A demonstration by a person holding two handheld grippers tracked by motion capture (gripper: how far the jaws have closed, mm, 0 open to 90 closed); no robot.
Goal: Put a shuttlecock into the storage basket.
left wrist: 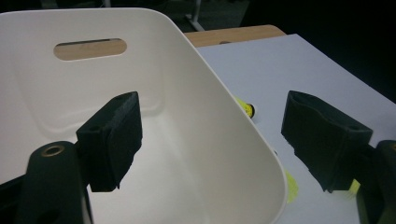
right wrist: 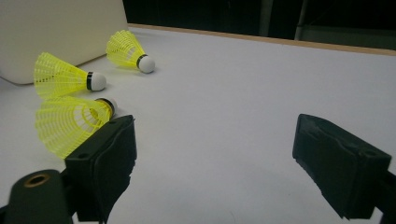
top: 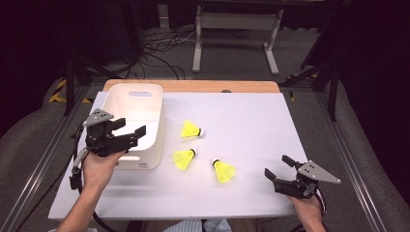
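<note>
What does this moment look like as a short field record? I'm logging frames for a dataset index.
surface: white table top
container: white plastic bin with handle slots, at the table's left, nothing seen inside
loose items: three yellow plastic shuttlecocks with white cork tips, lying on the table right of the bin
left gripper: open, over the bin's near right corner, holding nothing
right gripper: open, near the table's front right, holding nothing, apart from the shuttlecocks

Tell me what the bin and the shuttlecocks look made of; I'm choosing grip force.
The white bin: apparently smooth moulded plastic, satin sheen, rounded corners, cut-out handle. The yellow shuttlecocks: probably nylon mesh skirts, see-through lattice, with white caps, likely foam or cork.
</note>
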